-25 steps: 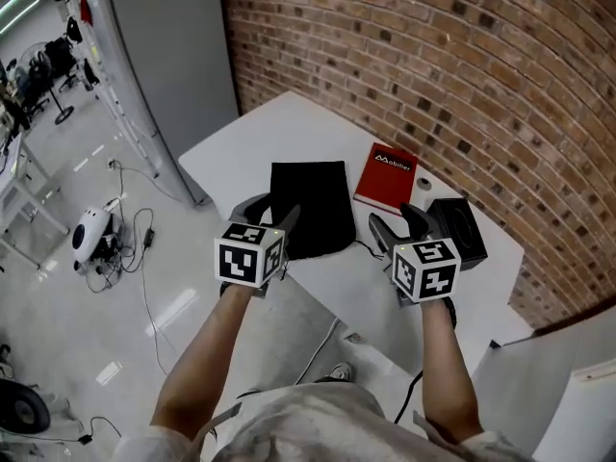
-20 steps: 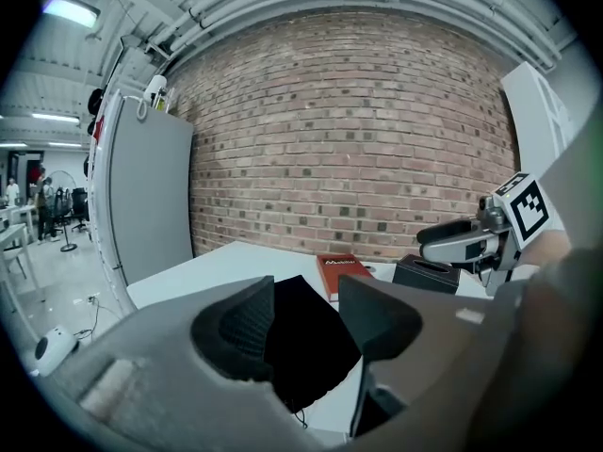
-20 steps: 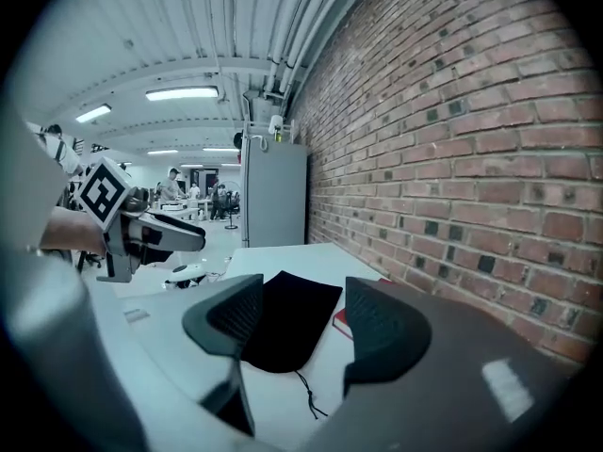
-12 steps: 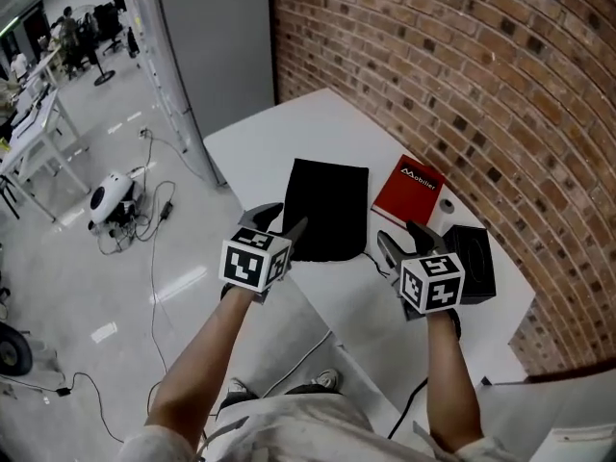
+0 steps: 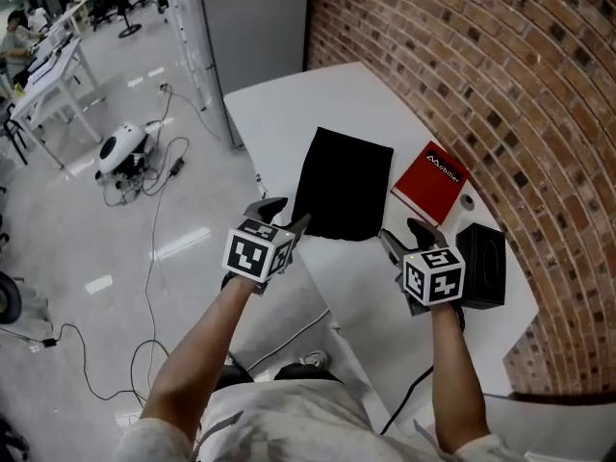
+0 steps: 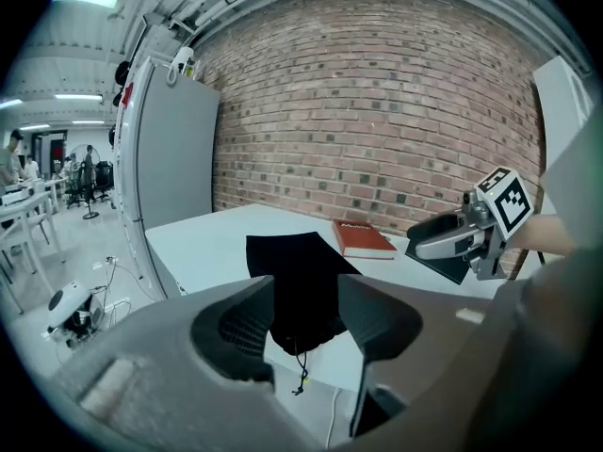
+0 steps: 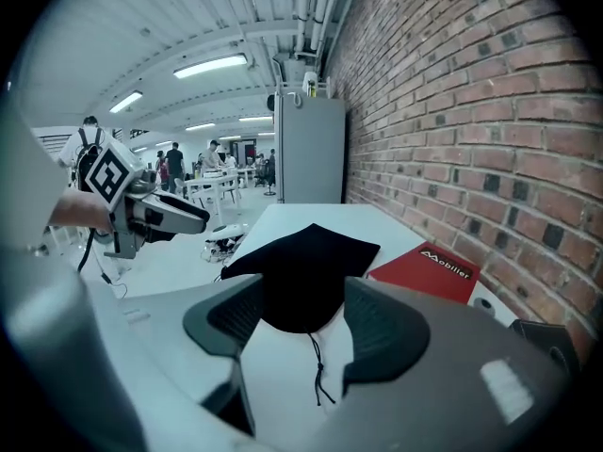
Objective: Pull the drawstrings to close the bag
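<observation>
A flat black drawstring bag (image 5: 344, 183) lies on the white table (image 5: 289, 114), its gathered mouth toward me. In the left gripper view one cord (image 6: 301, 370) of the bag (image 6: 297, 271) dangles over the table's near edge. The other cord (image 7: 318, 365) lies on the tabletop below the bag (image 7: 306, 262) in the right gripper view. My left gripper (image 5: 286, 215) (image 6: 306, 323) hovers open just short of the mouth's left corner. My right gripper (image 5: 404, 237) (image 7: 294, 332) is open to the right of the mouth, holding nothing.
A red book (image 5: 430, 177) lies right of the bag, near the brick wall. A black box (image 5: 484, 263) sits beside my right gripper, and a small white roll (image 5: 468, 201) lies between book and box. Cables and a white device (image 5: 120, 150) are on the floor at left.
The head view has swung, so the table now sits higher and further right. Both grippers stay open near the bag's mouth, and the bag has not moved.
</observation>
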`<state>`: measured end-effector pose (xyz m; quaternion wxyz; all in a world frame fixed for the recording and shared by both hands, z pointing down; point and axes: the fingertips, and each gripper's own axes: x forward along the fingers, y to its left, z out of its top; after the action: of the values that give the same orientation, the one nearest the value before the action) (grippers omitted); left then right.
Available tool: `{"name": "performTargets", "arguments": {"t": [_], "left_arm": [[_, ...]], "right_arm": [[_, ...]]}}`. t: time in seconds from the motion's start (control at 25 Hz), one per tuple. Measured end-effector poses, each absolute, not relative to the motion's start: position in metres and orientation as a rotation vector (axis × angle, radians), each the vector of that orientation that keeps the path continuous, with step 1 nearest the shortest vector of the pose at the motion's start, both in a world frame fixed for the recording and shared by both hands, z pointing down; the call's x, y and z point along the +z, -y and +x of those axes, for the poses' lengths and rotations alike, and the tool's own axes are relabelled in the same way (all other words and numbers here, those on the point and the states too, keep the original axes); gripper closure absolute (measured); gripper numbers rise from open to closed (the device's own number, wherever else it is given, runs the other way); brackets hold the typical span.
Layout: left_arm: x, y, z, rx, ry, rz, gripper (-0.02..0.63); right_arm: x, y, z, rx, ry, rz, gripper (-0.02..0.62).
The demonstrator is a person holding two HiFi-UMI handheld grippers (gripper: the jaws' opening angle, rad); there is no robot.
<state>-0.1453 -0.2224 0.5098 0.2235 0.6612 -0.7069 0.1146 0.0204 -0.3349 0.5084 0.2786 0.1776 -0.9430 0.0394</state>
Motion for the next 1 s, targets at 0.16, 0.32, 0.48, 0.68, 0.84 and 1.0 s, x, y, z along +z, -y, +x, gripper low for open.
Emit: {"name": "performTargets", "arguments": {"t": [0.16, 0.32, 0.48, 0.68, 0.84, 1.0], "left_arm": [[0.535, 0.216, -0.140, 0.325, 1.929, 1.790, 0.388], [0.557, 0.212, -0.138, 0.343, 1.917, 1.754, 0.388], [0.574, 0.213, -0.139, 0.359, 1.899, 1.728, 0.388], [0.594, 0.216, -0.135, 0.367, 1.875, 1.687, 0.388], [0.609, 0.214, -0.138, 0.380, 1.872, 1.645, 0.388], [0.628, 0.213, -0.130, 0.378, 1.821, 1.618, 0.388]], "right_arm": [[0.528, 0.336, 0.019, 0.087, 2.485, 0.417, 0.339], [0.548, 0.338, 0.018, 0.077, 2.441, 0.373, 0.347], [0.568, 0.340, 0.015, 0.087, 2.404, 0.339, 0.353], [0.589, 0.342, 0.020, 0.089, 2.354, 0.298, 0.371], [0.601, 0.344, 0.017, 0.092, 2.335, 0.265, 0.382], [0.613, 0.347, 0.017, 0.094, 2.312, 0.242, 0.388]]}}
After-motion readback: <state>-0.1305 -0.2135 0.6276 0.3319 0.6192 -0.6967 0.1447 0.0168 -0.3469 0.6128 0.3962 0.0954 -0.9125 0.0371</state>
